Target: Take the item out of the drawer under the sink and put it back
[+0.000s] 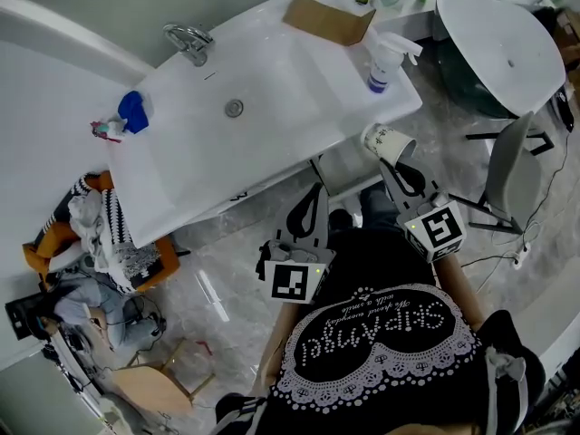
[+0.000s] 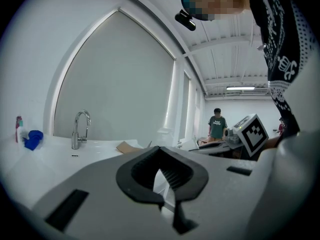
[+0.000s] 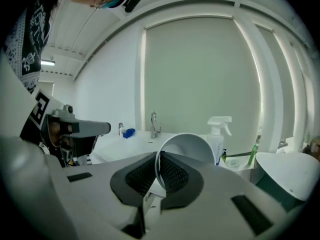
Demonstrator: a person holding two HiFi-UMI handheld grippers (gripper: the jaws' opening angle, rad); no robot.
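The right tool [image 3: 158, 176] is clamped on the thin rim of the paper cup [image 1: 388, 141], one jaw inside the wall and one outside. The cup is therefore out of the drawer and in the air, just off the front corner of the sink [image 1: 272, 89], at about 1 o'clock in the head view and below the spray bottle [image 1: 384, 62]. The pale box under that corner looks like the pulled-out drawer [image 1: 349, 166], though I cannot be sure of it. If the cup is on its way back, the squeeze should stay light, because a paper wall will likely crease under a hard pinch. The cup wants to come down clear of the sink's edge and be let go only once its base rests on the drawer floor. The right arm reaches forward and slightly outward, and the cup is tipped onto its side with its mouth turned back toward the tool. The left tool [image 1: 310, 208] sits low in front of the body at about 6 o'clock. It points toward the cabinet front with its jaws together on nothing, which leaves it free to push the drawer shut.
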